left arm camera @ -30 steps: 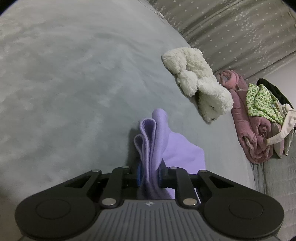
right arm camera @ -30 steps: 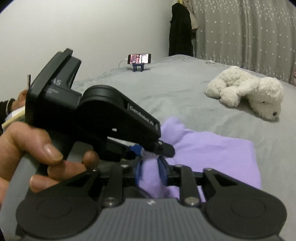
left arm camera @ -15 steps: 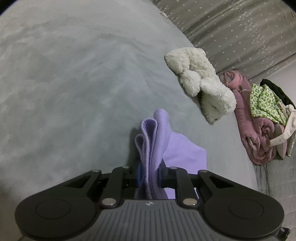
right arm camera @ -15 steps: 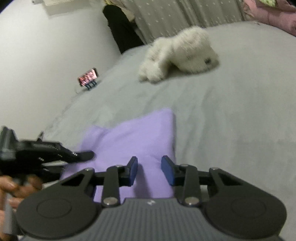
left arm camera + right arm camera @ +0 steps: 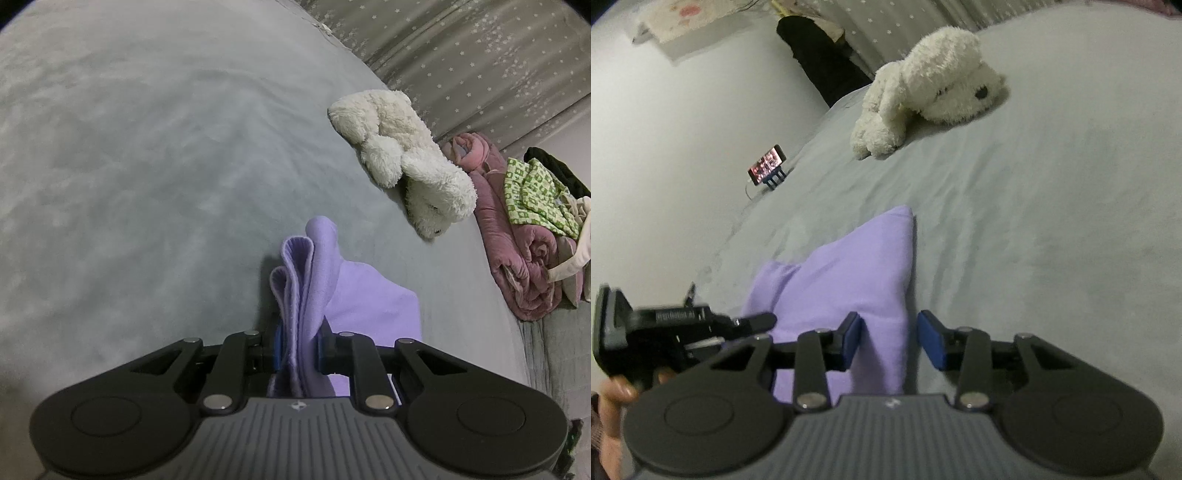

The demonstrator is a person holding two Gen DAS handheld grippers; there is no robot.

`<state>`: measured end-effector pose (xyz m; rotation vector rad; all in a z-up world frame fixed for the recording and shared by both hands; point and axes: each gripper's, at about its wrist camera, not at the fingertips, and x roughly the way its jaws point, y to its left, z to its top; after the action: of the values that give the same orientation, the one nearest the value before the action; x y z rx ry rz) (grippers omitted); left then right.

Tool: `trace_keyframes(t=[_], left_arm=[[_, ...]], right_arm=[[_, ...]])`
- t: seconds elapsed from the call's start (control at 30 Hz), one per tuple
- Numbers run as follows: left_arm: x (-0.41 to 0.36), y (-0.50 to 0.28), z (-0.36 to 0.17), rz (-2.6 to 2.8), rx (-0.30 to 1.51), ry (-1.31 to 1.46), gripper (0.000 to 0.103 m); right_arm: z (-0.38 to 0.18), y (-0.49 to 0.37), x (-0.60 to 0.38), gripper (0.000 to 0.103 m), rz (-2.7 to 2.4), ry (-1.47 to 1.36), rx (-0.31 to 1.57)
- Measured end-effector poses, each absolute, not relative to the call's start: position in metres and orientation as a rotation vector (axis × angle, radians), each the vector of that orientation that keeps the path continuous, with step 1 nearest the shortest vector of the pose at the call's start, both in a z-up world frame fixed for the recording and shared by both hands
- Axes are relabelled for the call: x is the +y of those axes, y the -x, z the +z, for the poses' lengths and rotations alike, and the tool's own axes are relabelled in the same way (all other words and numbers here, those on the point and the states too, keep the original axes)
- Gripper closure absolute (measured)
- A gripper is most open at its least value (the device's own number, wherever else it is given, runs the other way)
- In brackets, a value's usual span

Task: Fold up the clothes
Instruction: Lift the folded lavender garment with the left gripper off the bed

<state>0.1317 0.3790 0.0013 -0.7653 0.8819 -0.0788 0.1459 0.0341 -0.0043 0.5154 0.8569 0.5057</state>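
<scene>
A lilac garment was seen on the grey bed, in the lower middle of both views. It lay already doubled over itself: several layers with stitched hems were gathered at one corner, and the rest was spread flat with one pointed corner toward the plush dog. So at least one fold was judged to be in place, but the shape was still uneven and the final flat rectangle was not reached. At the right edge of the left wrist view a heap of other clothes was piled, so more pieces seemed to be left.

The left tool was clamped on the gathered layers of the lilac garment, which were lifted a little above the bed. The tool was held low and nearly level, and the hand around its handle was seen at the lower left of the right wrist view.

The right tool was held with its fingers apart, just above the near edge of the garment. A ridge of cloth stood between the blue pads, but it was not pinched.
</scene>
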Motion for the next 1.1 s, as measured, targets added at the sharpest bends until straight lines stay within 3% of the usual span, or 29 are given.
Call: trace_keyframes(t=[0.33, 0.47, 0.7, 1.1], left_arm=[[0.376, -0.135, 0.002, -0.067, 0.883, 0.752, 0.087], [0.376, -0.135, 0.002, -0.068, 0.883, 0.754, 0.087], [0.374, -0.136, 0.002, -0.059, 0.883, 0.735, 0.087], [0.369, -0.135, 0.006, -0.048, 0.883, 0.698, 0.087]], right_arm=[[-0.013, -0.166, 0.046, 0.068, 0.521, -0.571, 0.845], [-0.012, -0.162, 0.052, 0.079, 0.498, -0.547, 0.838], [-0.018, -0.165, 0.045, 0.079, 0.499, -0.620, 0.840], [-0.013, -0.154, 0.064, 0.082, 0.439, -0.490, 0.794]])
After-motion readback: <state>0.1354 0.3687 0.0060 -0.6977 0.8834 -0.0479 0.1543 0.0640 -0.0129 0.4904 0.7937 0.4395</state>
